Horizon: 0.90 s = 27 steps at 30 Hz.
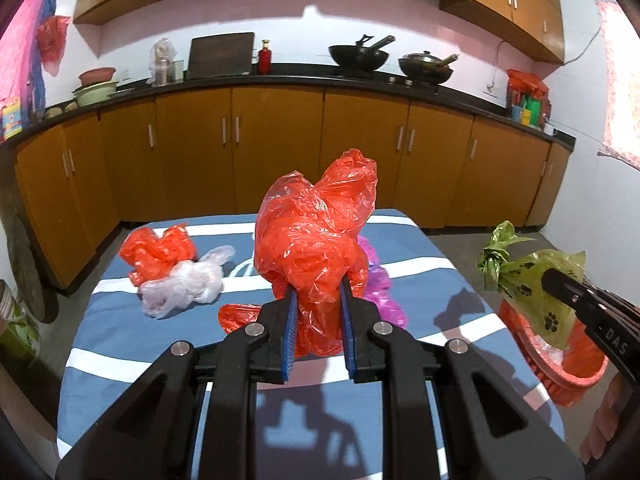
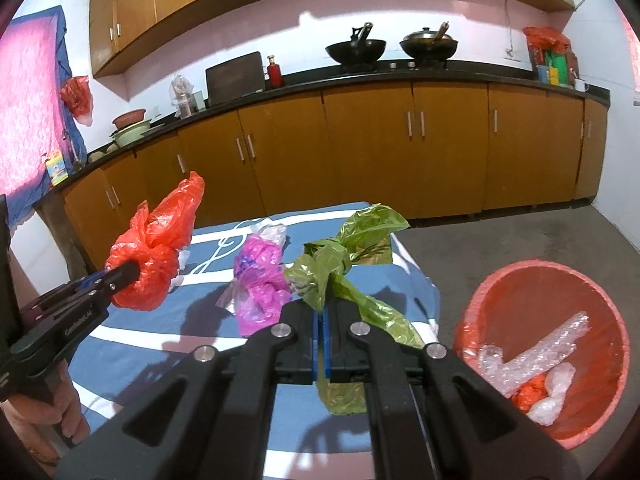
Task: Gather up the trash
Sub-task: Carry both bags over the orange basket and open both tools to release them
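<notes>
My left gripper [image 1: 319, 298] is shut on a crumpled red plastic bag [image 1: 316, 236], held above the blue striped table [image 1: 120, 340]; the right wrist view shows that red bag [image 2: 152, 256] too, at the left. My right gripper [image 2: 323, 308] is shut on a green plastic bag [image 2: 340, 272] with paw prints, also lifted off the table. In the left wrist view the green bag [image 1: 532, 280] hangs over the red basket [image 1: 576, 380]. On the table lie a pink bag [image 2: 260, 284], another red bag [image 1: 156, 248] and a clear bag [image 1: 184, 280].
The red basket [image 2: 516, 280] stands on the concrete floor right of the table and holds bubble wrap [image 2: 536, 352] and bag scraps. Brown cabinets [image 1: 280, 148] with a black counter run along the far wall, with woks [image 1: 360, 56] on it.
</notes>
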Each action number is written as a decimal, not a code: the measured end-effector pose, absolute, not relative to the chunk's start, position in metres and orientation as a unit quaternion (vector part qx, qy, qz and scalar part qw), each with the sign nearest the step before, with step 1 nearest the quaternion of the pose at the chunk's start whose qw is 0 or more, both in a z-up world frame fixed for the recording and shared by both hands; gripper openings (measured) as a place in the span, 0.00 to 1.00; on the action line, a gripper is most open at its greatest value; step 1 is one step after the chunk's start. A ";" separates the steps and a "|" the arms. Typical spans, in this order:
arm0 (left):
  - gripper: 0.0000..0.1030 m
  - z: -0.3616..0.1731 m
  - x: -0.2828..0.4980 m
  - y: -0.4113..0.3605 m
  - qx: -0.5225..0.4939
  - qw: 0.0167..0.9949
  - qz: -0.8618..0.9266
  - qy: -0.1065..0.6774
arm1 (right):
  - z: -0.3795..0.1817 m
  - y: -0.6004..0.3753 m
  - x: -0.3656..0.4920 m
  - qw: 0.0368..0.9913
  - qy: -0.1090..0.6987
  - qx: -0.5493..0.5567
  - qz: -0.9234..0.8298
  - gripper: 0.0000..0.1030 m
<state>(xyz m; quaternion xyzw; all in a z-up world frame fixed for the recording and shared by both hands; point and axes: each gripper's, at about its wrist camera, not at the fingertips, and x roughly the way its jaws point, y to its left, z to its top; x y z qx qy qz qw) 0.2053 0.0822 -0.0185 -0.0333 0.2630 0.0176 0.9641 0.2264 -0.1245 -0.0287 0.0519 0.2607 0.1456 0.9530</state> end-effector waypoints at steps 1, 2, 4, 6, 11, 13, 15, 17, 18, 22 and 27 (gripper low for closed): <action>0.19 -0.017 0.205 0.078 -0.031 0.964 0.013 0.262 | -0.027 -0.129 0.225 0.954 0.259 0.053 0.143 0.03; 0.19 -0.017 0.204 0.074 -0.030 0.965 0.010 0.262 | -0.026 -0.131 0.224 0.954 0.258 0.054 0.141 0.03; 0.19 -0.016 0.203 0.067 -0.027 0.965 0.001 0.261 | -0.023 -0.139 0.221 0.956 0.254 0.057 0.136 0.03; 0.19 -0.015 0.202 0.058 -0.026 0.965 -0.008 0.261 | -0.022 -0.146 0.219 0.957 0.251 0.059 0.130 0.03; 0.19 -0.013 0.203 0.041 -0.025 0.964 -0.030 0.262 | -0.021 -0.166 0.213 0.961 0.245 0.065 0.112 0.03; 0.19 -0.012 0.203 0.031 -0.023 0.964 -0.040 0.262 | -0.022 -0.173 0.212 0.962 0.245 0.067 0.105 0.03; 0.19 -0.012 0.203 0.022 -0.021 0.963 -0.049 0.262 | -0.023 -0.181 0.211 0.962 0.244 0.070 0.098 0.03; 0.19 -0.012 0.204 0.014 -0.019 0.963 -0.058 0.263 | -0.024 -0.190 0.210 0.963 0.243 0.071 0.090 0.03; 0.19 -0.012 0.204 0.010 -0.019 0.962 -0.062 0.264 | -0.024 -0.193 0.210 0.963 0.243 0.072 0.088 0.03; 0.19 -0.012 0.205 -0.008 -0.016 0.961 -0.082 0.265 | -0.025 -0.210 0.208 0.965 0.242 0.076 0.072 0.03; 0.19 -0.013 0.206 -0.030 -0.010 0.958 -0.107 0.268 | -0.027 -0.233 0.205 0.966 0.240 0.079 0.053 0.03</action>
